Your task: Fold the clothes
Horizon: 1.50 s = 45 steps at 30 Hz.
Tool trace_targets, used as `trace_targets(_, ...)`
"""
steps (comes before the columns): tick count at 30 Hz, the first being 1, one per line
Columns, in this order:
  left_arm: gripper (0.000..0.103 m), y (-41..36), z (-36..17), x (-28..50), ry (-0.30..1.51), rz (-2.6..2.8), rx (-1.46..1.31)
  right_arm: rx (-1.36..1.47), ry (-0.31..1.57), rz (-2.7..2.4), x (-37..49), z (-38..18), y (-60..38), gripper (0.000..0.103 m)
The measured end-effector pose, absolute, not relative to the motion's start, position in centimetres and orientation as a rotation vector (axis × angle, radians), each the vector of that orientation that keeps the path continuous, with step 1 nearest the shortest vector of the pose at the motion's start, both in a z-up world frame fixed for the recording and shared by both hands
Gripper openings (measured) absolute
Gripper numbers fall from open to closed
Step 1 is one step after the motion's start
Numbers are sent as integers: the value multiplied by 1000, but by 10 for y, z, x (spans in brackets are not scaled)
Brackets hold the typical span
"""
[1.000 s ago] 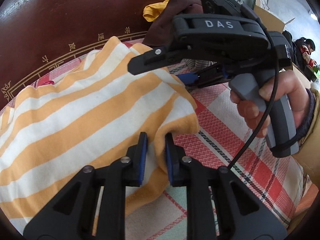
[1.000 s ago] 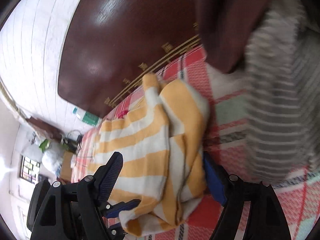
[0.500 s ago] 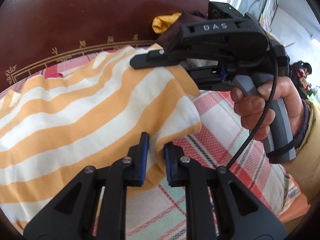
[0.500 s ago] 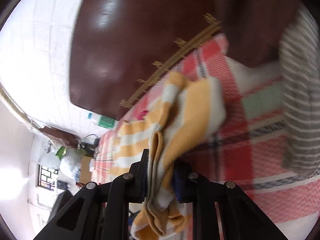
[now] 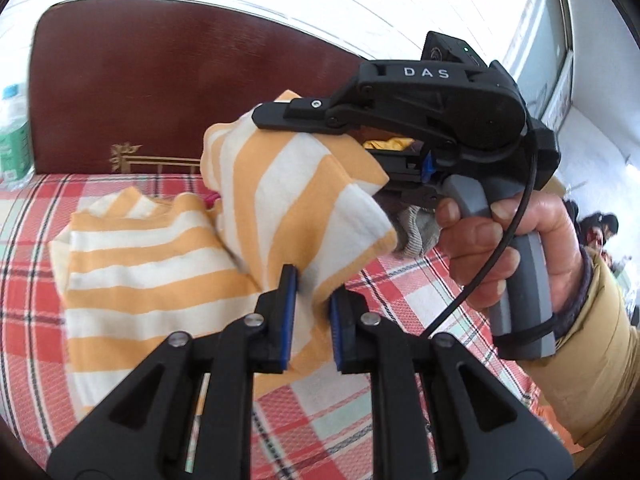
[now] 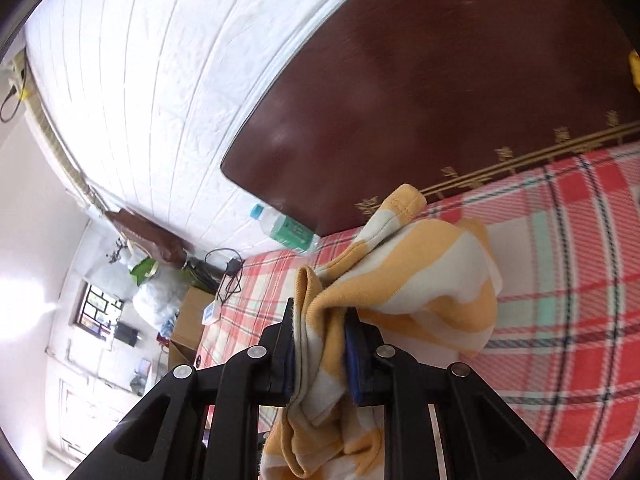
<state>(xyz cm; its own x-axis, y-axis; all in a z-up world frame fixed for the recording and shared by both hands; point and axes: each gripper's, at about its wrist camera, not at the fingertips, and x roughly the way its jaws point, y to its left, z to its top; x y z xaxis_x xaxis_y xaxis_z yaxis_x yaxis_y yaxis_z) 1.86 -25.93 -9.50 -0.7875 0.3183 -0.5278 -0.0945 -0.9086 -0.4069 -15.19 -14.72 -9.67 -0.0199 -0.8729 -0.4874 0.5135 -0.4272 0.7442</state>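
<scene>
An orange-and-white striped garment (image 5: 160, 280) lies on the red plaid bed. Its right edge is lifted off the bed. My left gripper (image 5: 313, 304) is shut on the near part of that lifted edge. My right gripper (image 6: 320, 340) is shut on a bunched fold of the same garment (image 6: 424, 280); it also shows in the left wrist view (image 5: 280, 114), held above and behind my left one, its fingertips hidden by the cloth.
A dark red headboard (image 5: 160, 92) stands behind the bed. A plastic bottle (image 6: 286, 228) stands at the bed's left end. Grey and dark clothes (image 5: 412, 228) lie behind the right gripper. The plaid sheet (image 5: 340, 420) spreads around the garment.
Both grippers have risen, lifting the garment's right edge off the bed. The right gripper closed on the cloth during the first half second.
</scene>
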Motion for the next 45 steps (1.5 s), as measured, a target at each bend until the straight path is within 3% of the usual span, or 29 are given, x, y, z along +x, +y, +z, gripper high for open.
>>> trace_targets(20,17,-343,-135,63,-839,2767,-937,1304,-171,-1695,-91,-155,-280,17)
trace_targets(28,17,-350,-147,86,-922,2753,-982,1301,-3,-1687,-67,-173,-303,29)
trace_targets(31,17,-351,-151,92,-938,2739,-981,1290,13,-1658,-61,-173,-308,42)
trace_targets(40,17,-354,-143,108,-917,2763,-951,1089,21,-1677,-54,-138,-254,43)
trace_targets(45,18,-361,-139,106,-914,2795,-954,1100,127,-1672,-42,-158,-238,44)
